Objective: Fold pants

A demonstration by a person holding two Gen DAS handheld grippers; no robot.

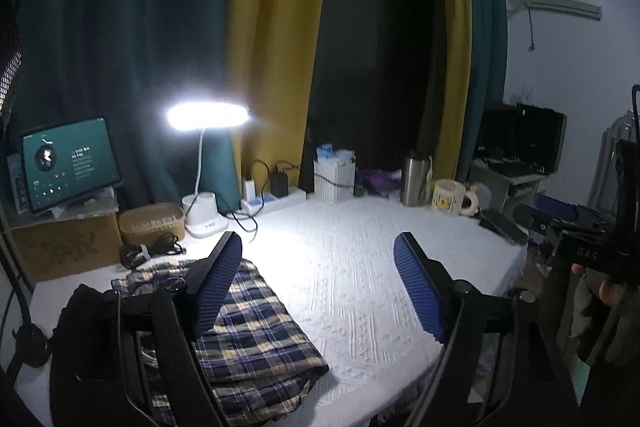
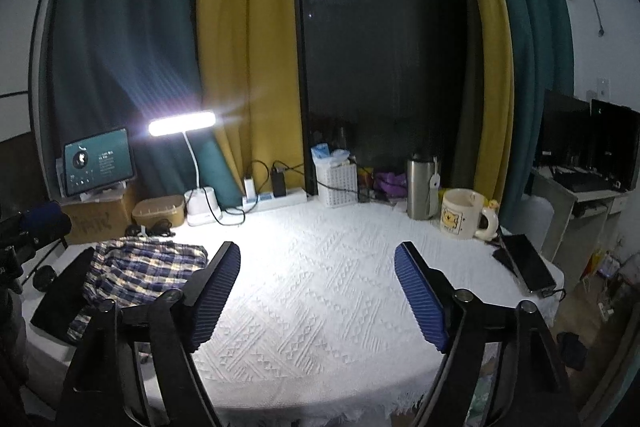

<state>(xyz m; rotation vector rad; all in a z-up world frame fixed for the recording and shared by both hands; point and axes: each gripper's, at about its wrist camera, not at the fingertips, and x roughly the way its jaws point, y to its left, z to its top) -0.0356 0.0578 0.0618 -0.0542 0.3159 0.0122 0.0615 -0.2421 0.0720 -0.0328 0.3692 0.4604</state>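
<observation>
While both grippers hang above the table, the scene reads as follows.

Pants: navy, yellow and white plaid fabric pants (image 1: pixel 256 339), folded into a thick rectangle, lying on the left part of the table — in the right wrist view they (image 2: pixel 148 267) sit well to the left of that gripper.
Table: covered by a white textured woven cloth (image 2: pixel 320 307), bare in the middle.
Left gripper (image 1: pixel 320 283): black frame with blue ribbed pads, jaws spread wide, nothing between them; its left finger (image 1: pixel 216 287) appears in front of the pants, contact cannot be told.
Right gripper (image 2: pixel 320 287): same build, jaws spread wide over bare cloth — nothing held.
Lamp: white gooseneck desk lamp (image 2: pixel 182 123), lit, at the far left edge.
Tablet: dark-framed tablet with a teal screen (image 1: pixel 70 163), propped on a cardboard box (image 1: pixel 68 247).
Mug: cream ceramic mug with a yellow print (image 2: pixel 464 213), far right, beside a steel flask (image 2: pixel 420 187).
Basket: white woven basket (image 1: pixel 334 179) by the curtains.
</observation>
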